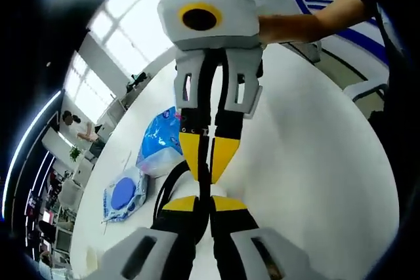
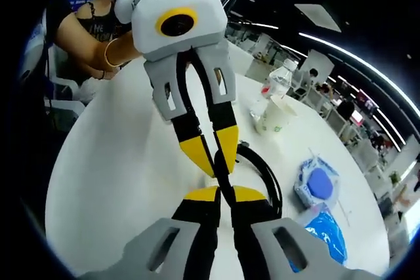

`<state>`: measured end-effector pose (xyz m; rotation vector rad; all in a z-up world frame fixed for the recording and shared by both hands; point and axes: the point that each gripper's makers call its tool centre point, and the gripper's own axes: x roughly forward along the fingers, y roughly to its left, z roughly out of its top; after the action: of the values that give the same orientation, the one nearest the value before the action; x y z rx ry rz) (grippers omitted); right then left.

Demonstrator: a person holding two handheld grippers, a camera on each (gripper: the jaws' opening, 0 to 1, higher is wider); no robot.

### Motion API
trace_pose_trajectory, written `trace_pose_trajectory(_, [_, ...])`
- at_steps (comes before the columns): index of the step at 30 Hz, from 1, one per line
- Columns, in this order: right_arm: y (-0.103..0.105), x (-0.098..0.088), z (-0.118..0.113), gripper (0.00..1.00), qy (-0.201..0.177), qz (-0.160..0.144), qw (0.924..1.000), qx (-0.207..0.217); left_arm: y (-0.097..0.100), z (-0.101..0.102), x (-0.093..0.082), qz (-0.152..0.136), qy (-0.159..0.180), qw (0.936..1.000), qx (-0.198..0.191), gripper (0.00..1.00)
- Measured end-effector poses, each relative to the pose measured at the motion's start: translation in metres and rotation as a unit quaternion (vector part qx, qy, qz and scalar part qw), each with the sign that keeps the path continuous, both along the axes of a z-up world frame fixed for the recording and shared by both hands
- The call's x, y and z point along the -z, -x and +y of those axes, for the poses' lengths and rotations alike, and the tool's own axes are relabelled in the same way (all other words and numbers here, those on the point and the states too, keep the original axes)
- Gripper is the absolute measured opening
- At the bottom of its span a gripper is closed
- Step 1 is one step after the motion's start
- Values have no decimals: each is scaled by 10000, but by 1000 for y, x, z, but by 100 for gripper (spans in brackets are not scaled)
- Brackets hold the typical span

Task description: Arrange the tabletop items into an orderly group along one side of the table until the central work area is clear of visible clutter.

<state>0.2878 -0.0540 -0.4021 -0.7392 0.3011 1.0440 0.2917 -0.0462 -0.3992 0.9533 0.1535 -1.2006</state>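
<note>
Left gripper view: two claws are meeting tip to tip over a black cable on the white table.

The left gripper (image 1: 210, 202) is sitting nearly closed, jaws flanking the cable (image 1: 164, 188) where it is looping away leftward; whether it is actually pinching, I cannot tell. The right gripper (image 1: 210, 155) is facing it, tips slightly parted. The blue packet (image 1: 159, 141) and the round blue pack (image 1: 125, 195) are lying farther left, the bottle (image 2: 279, 83) and cup (image 2: 274, 119) beyond.
</note>
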Motion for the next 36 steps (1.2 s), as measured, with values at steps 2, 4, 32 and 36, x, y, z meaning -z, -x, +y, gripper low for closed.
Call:
trace_pose_trajectory(2, [6, 1, -1, 3, -27, 47, 10000, -21, 6, -2, 1, 4, 17, 10000, 69, 4])
trace_pose_trajectory(4, [9, 3, -2, 3, -2, 75, 10000, -39, 10, -3, 3, 16, 7, 9999, 110, 4])
trace_pose_trajectory(32, [22, 11, -14, 15, -435, 867, 9952, 86, 32, -10, 35, 487, -150, 9982, 329, 2])
trace_pose_trajectory(36, [-2, -2, -19, 15, -584, 738, 9947, 406, 33, -9, 35, 496, -155, 9980, 350, 2])
